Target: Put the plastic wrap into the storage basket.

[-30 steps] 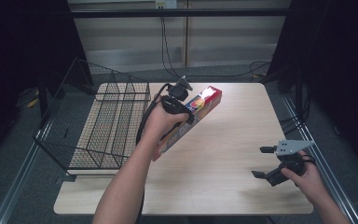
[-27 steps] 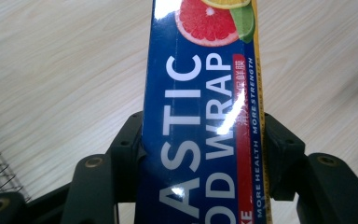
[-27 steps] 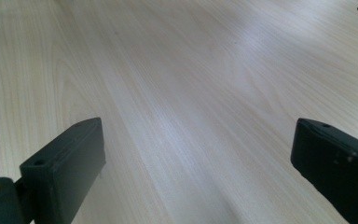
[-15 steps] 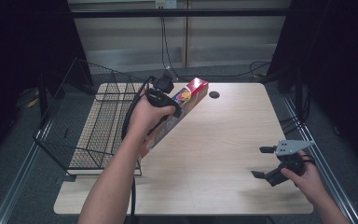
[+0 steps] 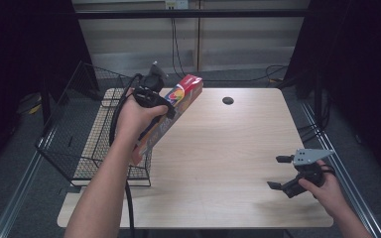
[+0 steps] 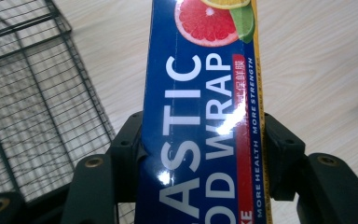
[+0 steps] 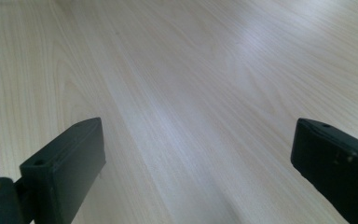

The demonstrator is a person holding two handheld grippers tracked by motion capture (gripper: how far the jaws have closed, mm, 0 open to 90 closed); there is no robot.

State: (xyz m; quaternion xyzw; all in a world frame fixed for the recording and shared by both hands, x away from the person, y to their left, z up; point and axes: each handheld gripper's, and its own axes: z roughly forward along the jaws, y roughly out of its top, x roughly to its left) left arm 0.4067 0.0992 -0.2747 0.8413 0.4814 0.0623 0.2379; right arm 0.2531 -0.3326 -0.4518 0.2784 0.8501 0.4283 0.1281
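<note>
Right gripper (image 5: 279, 172) held low over table (image 5: 228, 163) near front right corner, jaws spread wide, nothing gripped; bare wood seen between them in right gripper view. Left gripper (image 6: 200, 154) clenched on wrap box (image 5: 171, 111), jaws pressed against both long sides; box raised, tilted, upper end pointed away, over table's left part beside wire basket (image 5: 74, 144). Basket seated at table's left edge; contents cannot be made out. Dark hole (image 5: 227, 100) noted in far tabletop.
</note>
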